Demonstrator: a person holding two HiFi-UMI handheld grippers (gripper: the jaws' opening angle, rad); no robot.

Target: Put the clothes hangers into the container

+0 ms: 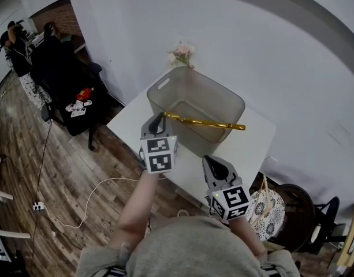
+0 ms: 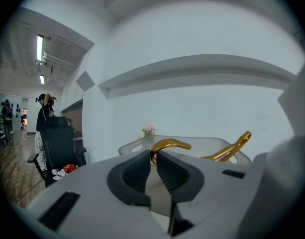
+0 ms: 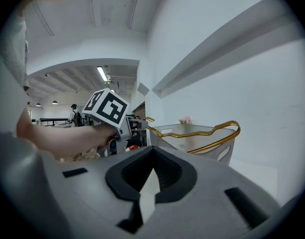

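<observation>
Well, the danger is sitting right at the near right corner of the container (image 1: 165, 86); the gold hanger (image 1: 205, 122) is spanning the near rim, and its far end is poking out past that corner over the white table (image 1: 254, 146); if the left gripper (image 2: 153, 157) lets go from here, I reckon the long bar is going to catch on the rim and the hanger is going to tip outward onto the table rather than drop inside; the grip itself is looking thin too, just a pinch on the stem of the hook, so the wide body is likely to be swinging round that one point, and a knock against the wall of the container, which is looking light, could be shoving it along the table toward the far edge by the room wall; whether the bar is touching the rim or hanging just above it, I cannot tell; now the grippers; the left one is nearly closed, its jaws clamping the base of the gold hook with only the thickness of the metal between the dark pads, the hook curling up just beyond the tips; the right gripper (image 3: 152, 153) is hanging over the table's near edge, near the container but not touching it, its jaws fully together, holding nothing.
</observation>
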